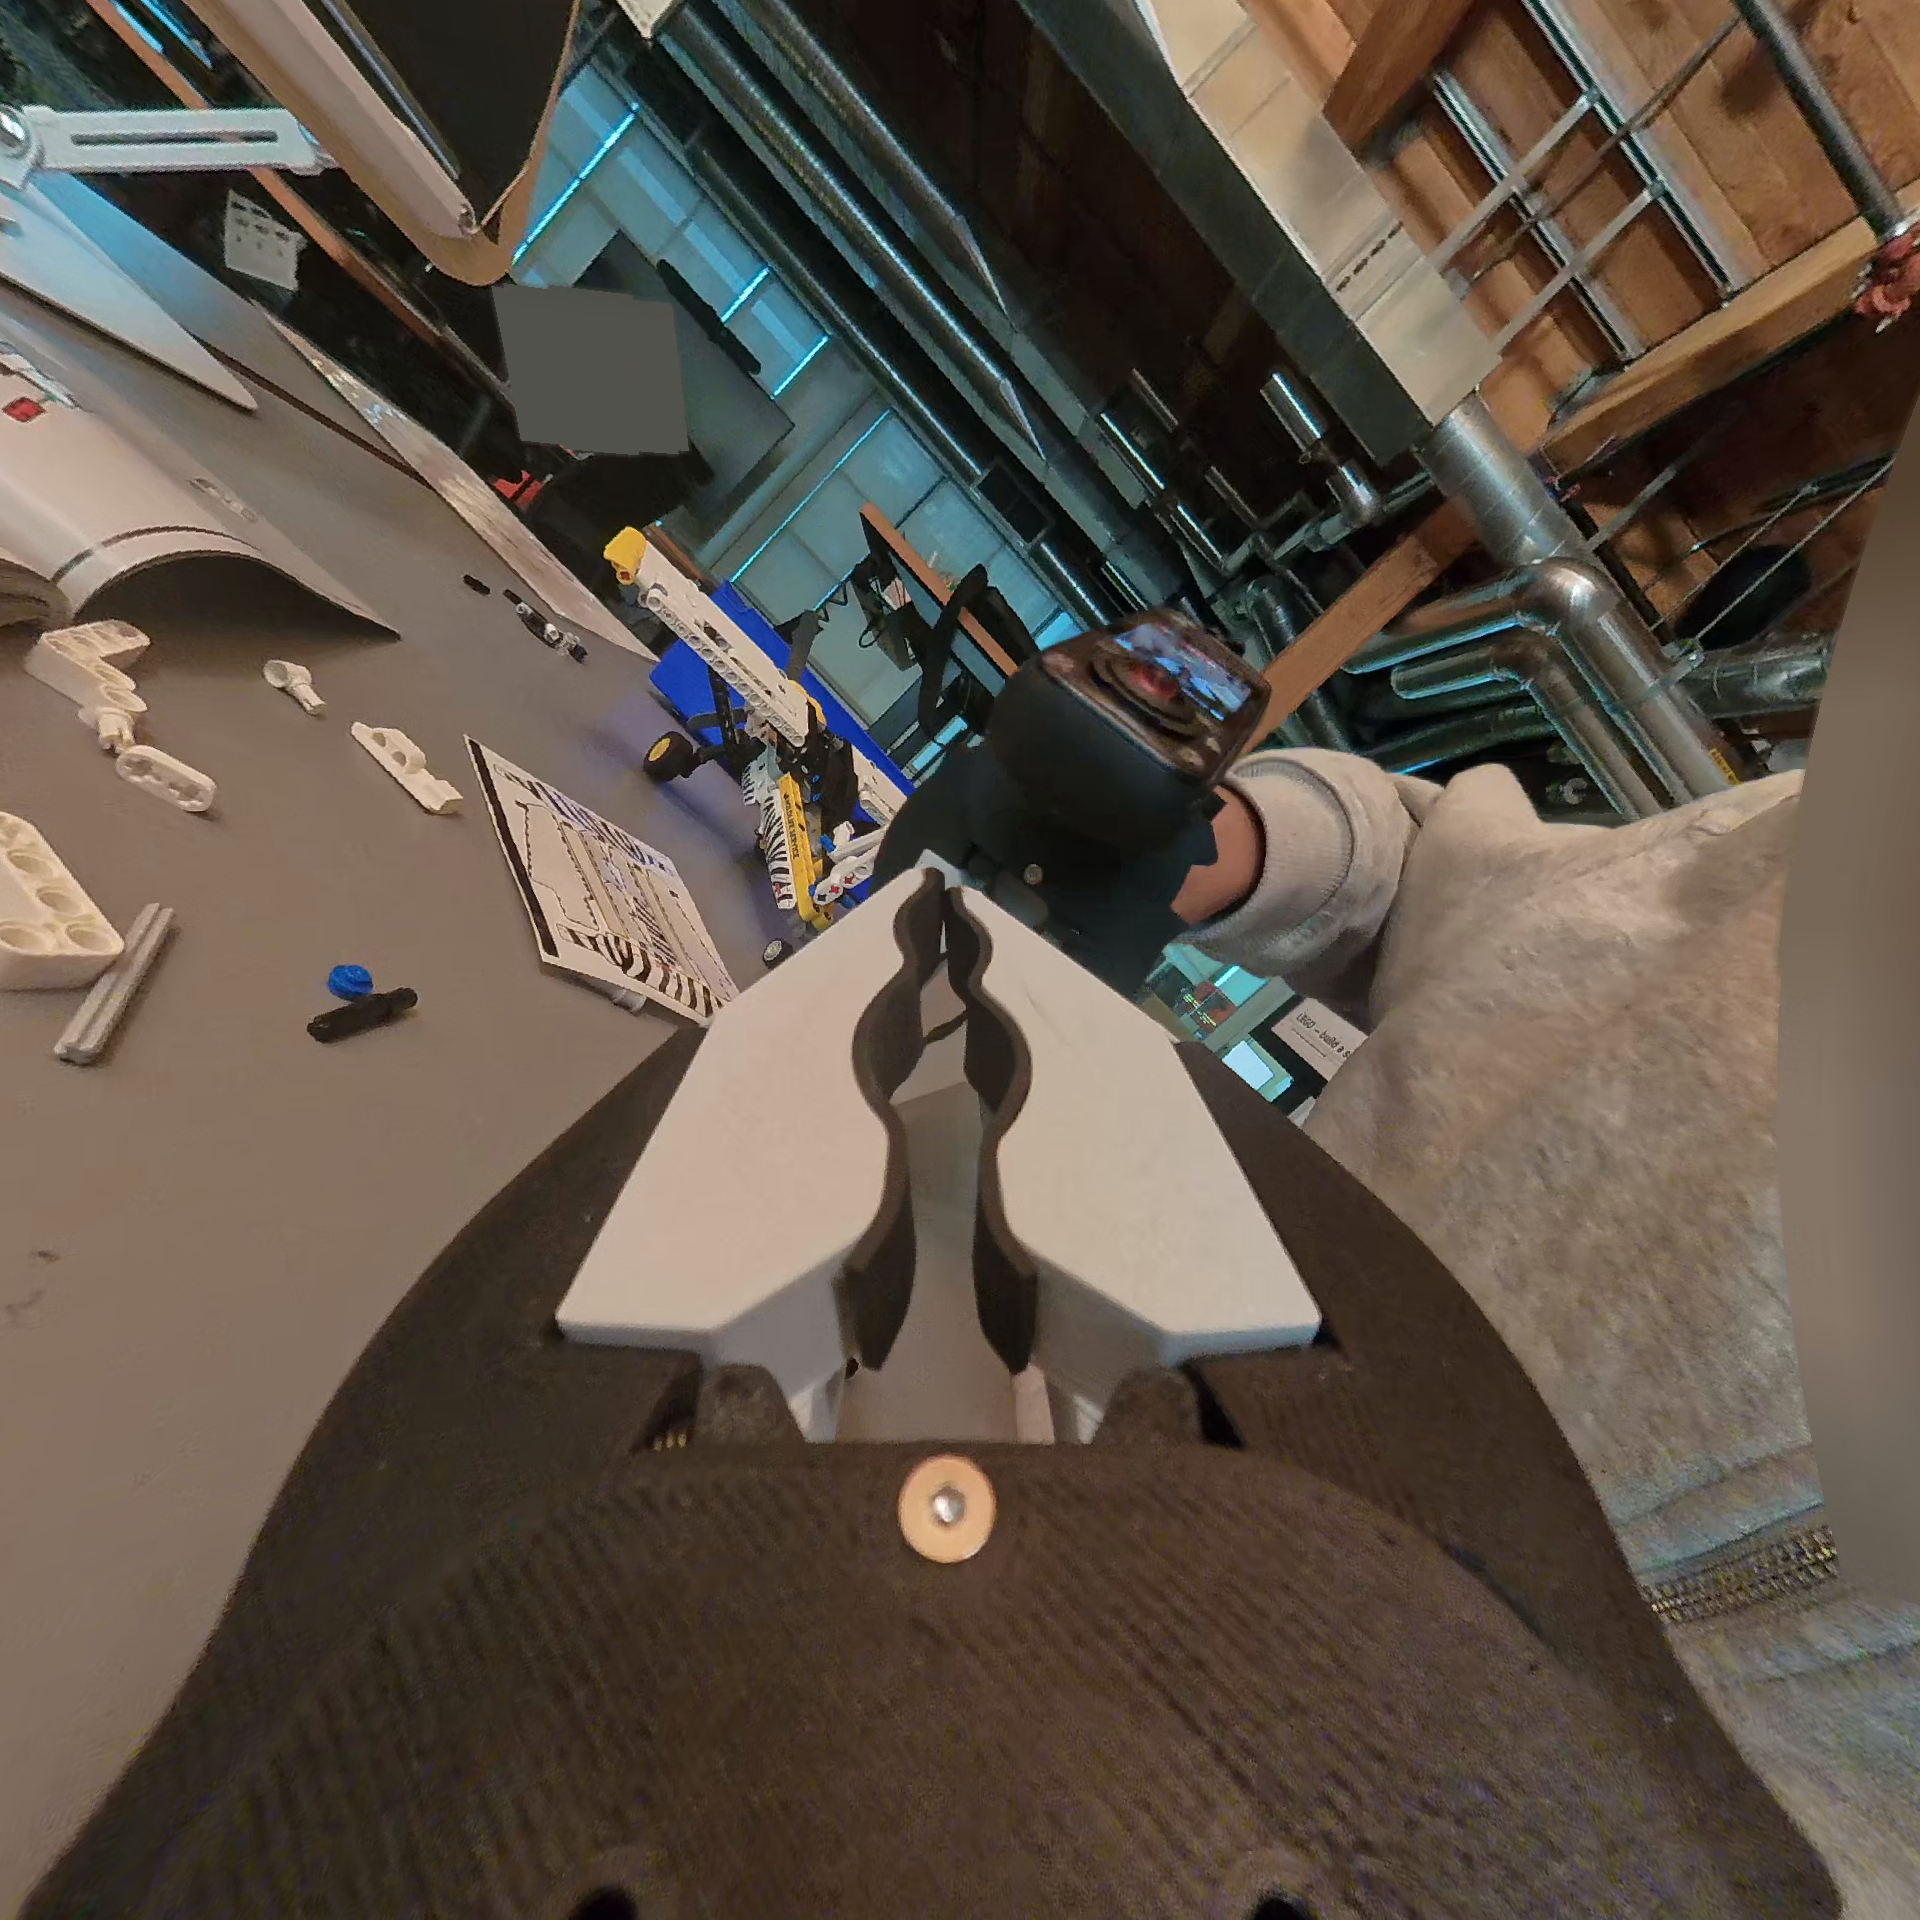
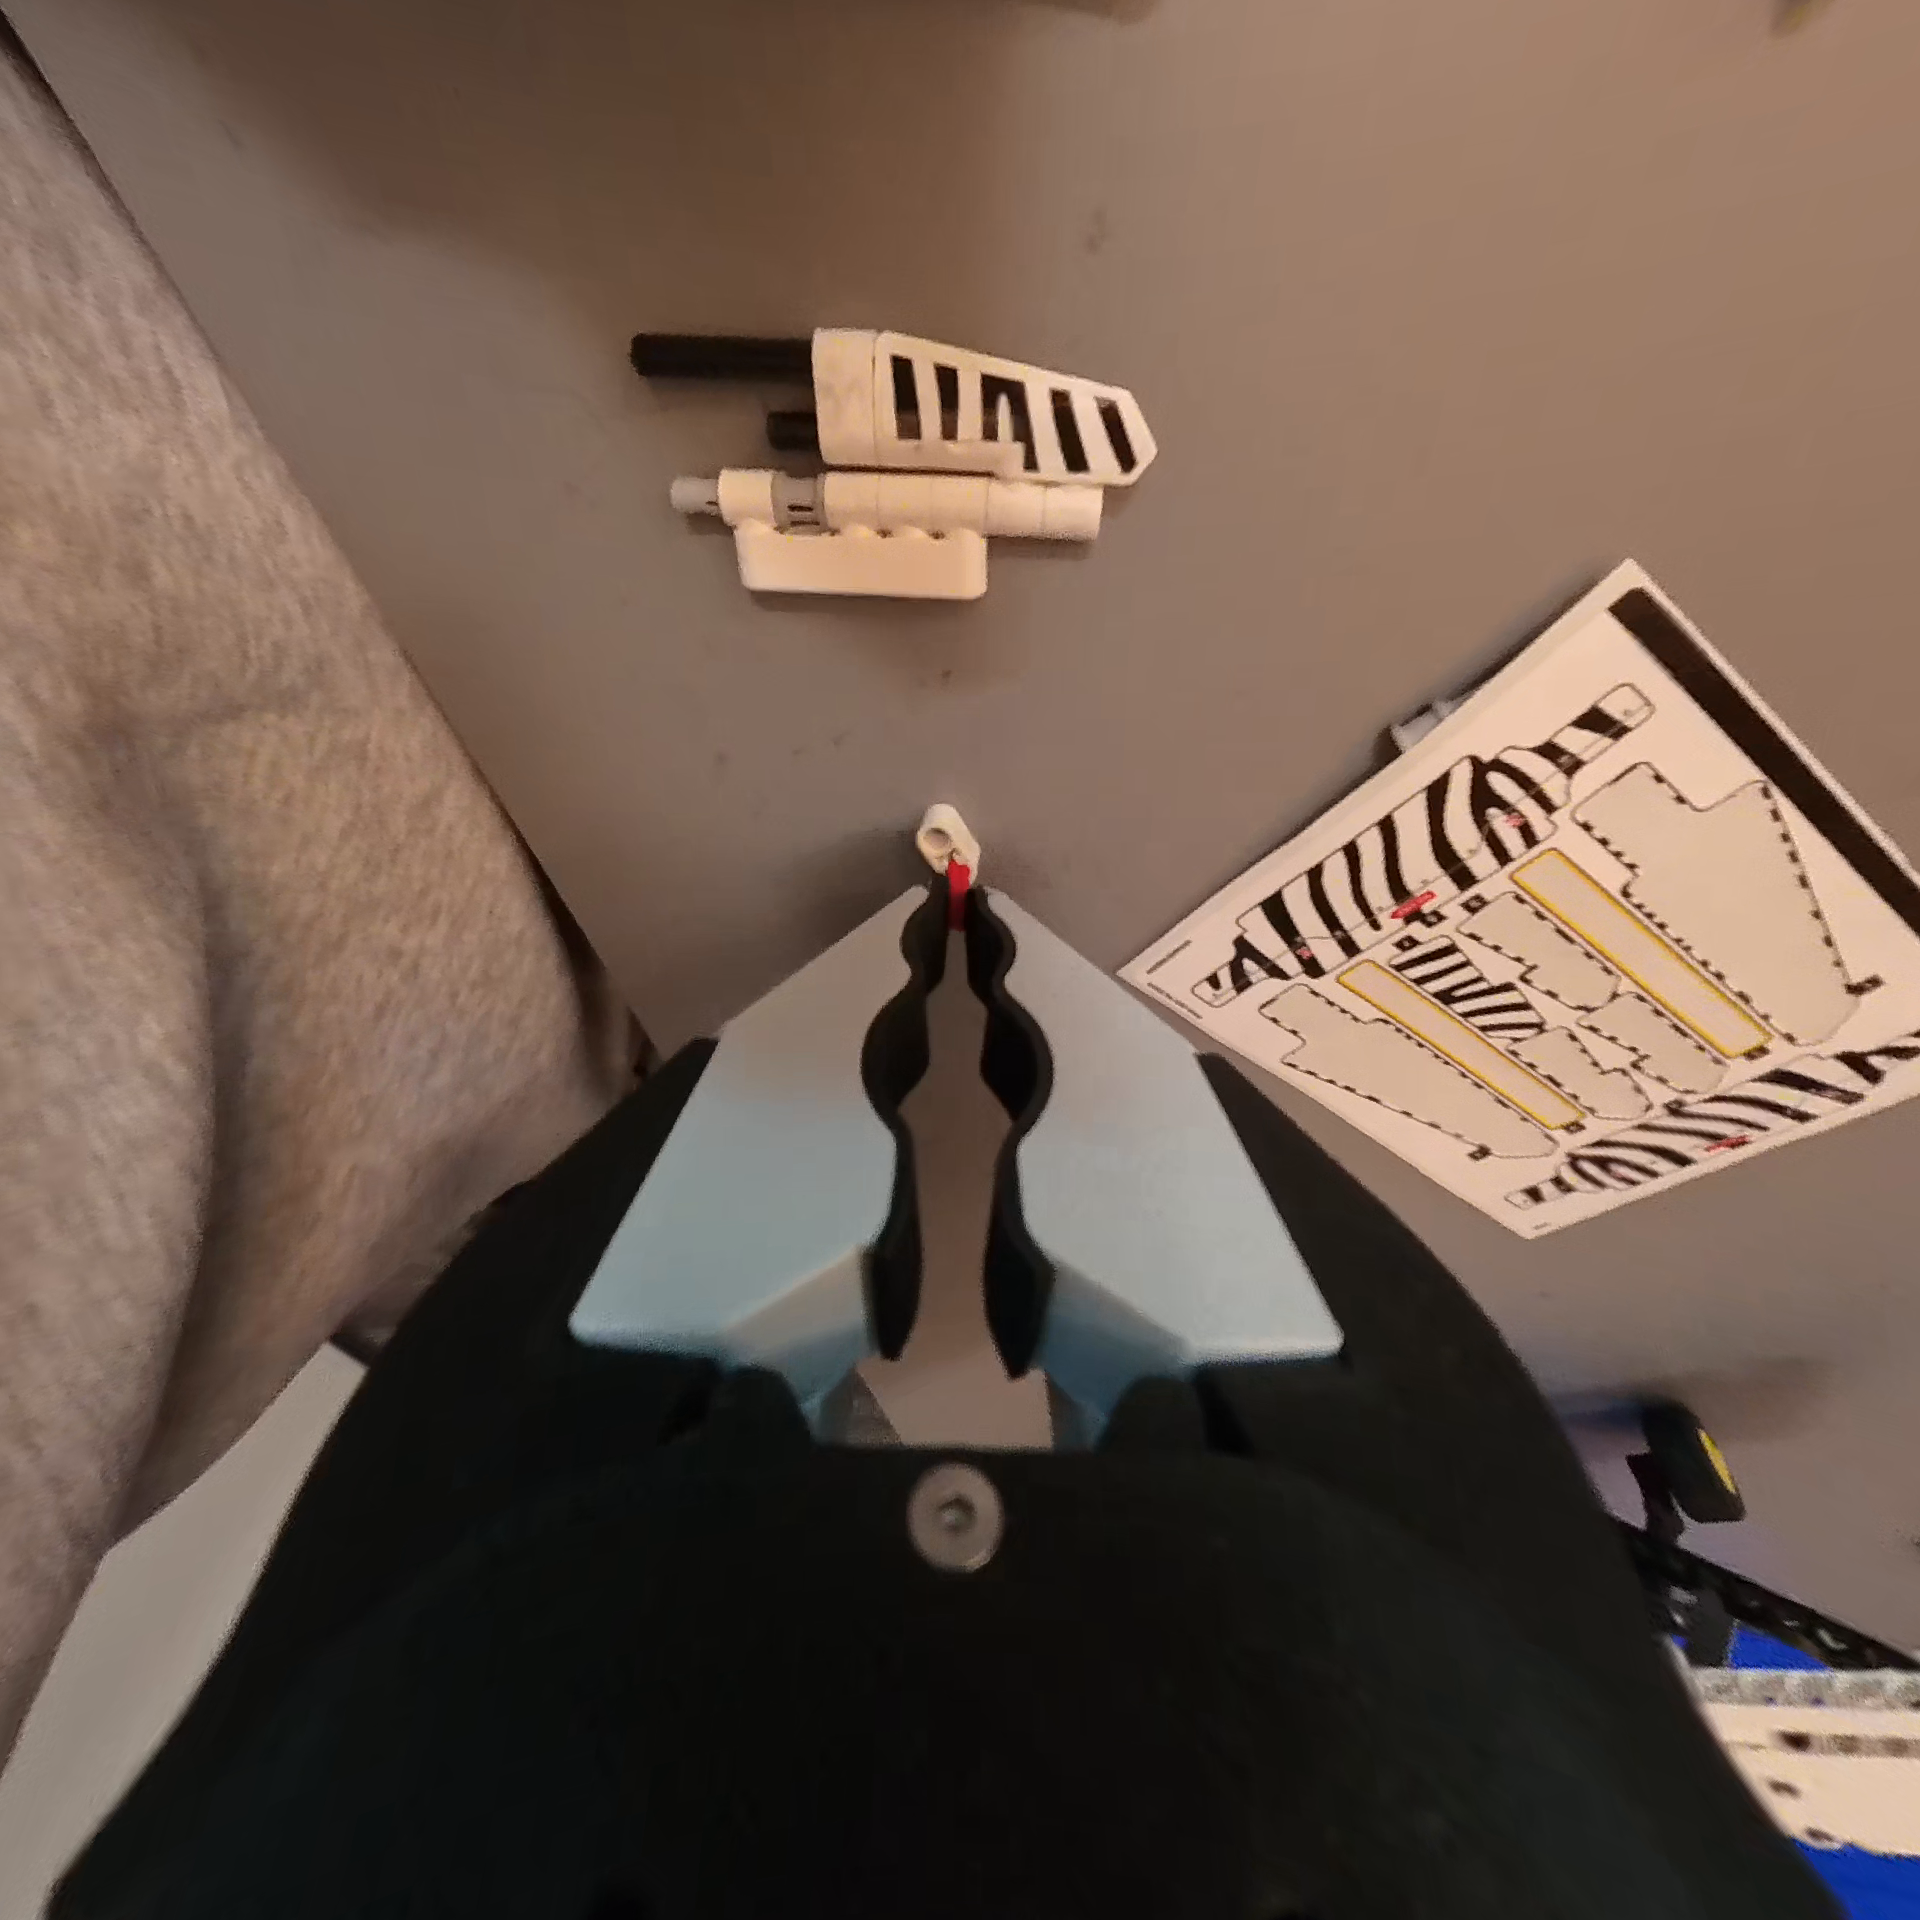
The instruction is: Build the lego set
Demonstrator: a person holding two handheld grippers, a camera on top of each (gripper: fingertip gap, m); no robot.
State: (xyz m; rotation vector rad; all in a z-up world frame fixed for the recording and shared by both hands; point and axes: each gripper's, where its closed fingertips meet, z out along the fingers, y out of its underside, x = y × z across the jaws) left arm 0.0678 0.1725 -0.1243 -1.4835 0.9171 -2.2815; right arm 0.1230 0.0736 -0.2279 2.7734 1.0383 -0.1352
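My right gripper (image 2: 957, 906) is shut on a thin red axle (image 2: 957, 894) with a small white connector (image 2: 943, 837) on its far end, held just above the grey table (image 2: 1351, 312). A white sub-assembly with black zebra stripes and black axles (image 2: 914, 468) lies on the table beyond it. My left gripper (image 1: 940, 896) is shut with nothing between its tips and is raised off the table. In the left wrist view the right gripper's black body (image 1: 1101, 748) is held by a hand over the partly built yellow, white and blue model (image 1: 769, 738).
A zebra-patterned sticker sheet (image 2: 1538, 935) lies right of the right gripper and also shows in the left wrist view (image 1: 603, 883). Loose white, grey, blue and black parts (image 1: 125, 769) and an open instruction booklet (image 1: 125, 520) lie at the left. A grey sleeve (image 2: 208, 779) is close by. Some 15 cm of space lies between my two pairs of fingers.
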